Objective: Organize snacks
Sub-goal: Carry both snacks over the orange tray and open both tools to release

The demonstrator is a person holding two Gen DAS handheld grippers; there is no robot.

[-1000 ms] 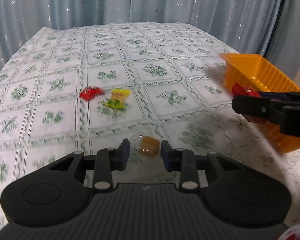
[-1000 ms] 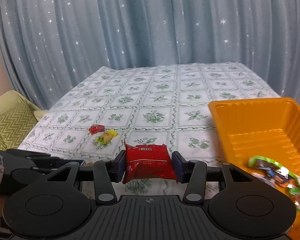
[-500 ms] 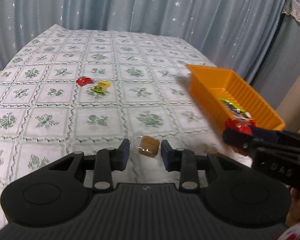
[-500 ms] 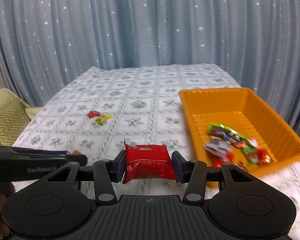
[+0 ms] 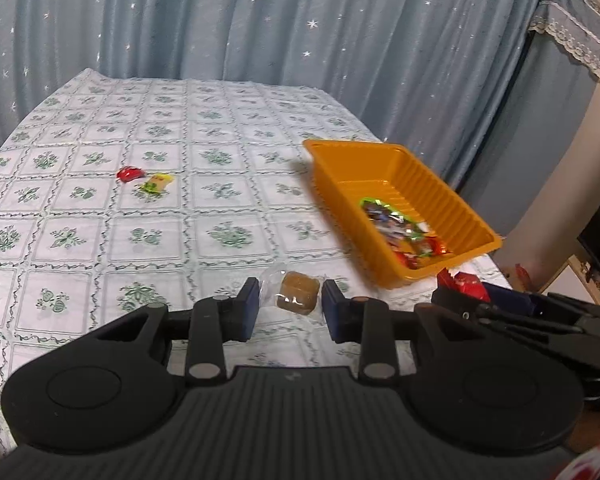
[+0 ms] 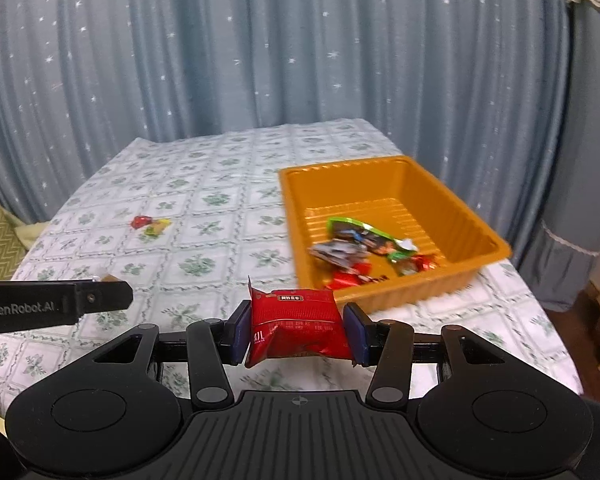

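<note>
Grippers as I hold them: left gripper [image 5: 288, 303] clamps a clear-wrapped brown candy [image 5: 298, 298]. Right gripper [image 6: 299, 330] pinches a red snack packet [image 6: 296, 326] (orange tray [image 6: 466, 278] beyond).

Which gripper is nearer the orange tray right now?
Right. The right gripper sits just short of the orange tray's near wall; the left gripper is off to its left side, farther away.

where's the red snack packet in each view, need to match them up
Left wrist view: red snack packet at lower right, partly hidden in the right tongs.
Right wrist view: bottom centre, clamped between the pads.
Shared landmark: the orange tray, just beyond the packet in both.
</note>
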